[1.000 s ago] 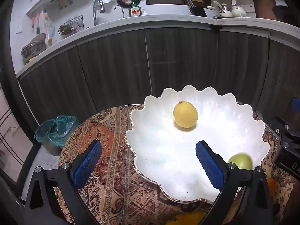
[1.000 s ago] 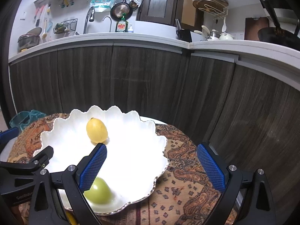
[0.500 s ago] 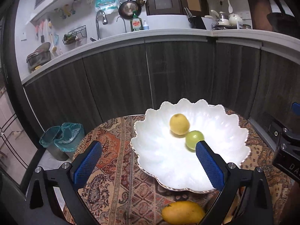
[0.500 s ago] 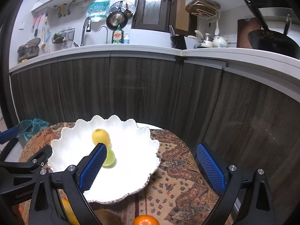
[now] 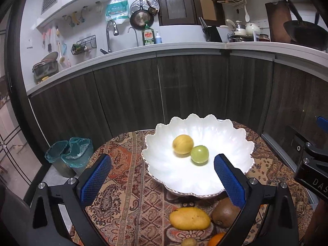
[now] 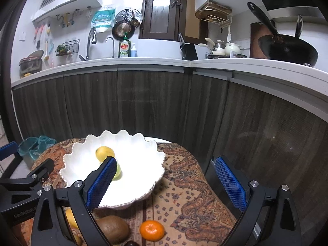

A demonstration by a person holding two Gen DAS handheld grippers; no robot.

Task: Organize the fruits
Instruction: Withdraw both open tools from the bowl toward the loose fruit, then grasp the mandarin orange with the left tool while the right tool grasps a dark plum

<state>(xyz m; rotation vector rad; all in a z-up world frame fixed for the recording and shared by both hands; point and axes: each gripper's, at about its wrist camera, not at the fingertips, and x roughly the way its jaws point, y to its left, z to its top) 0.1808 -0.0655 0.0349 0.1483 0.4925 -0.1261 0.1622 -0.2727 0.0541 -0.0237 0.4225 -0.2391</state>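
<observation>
Green soap bottle [image 5: 148, 35] label reads "dish" — right claw's body [image 5: 313, 177] shows "DAS"

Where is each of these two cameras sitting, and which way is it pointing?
Left wrist view: sits on the left gripper, looking forward over the table toward the kitchen cabinets; its two blue-padded fingers stand open, and the right gripper's black body shows at the right edge.
Right wrist view: sits on the right gripper, facing the same way from further right; its fingers are open, and the left gripper's body shows at lower left.
Shared: the white bowl holding a lemon and a green fruit, and the kiwi on the tablecloth.
</observation>
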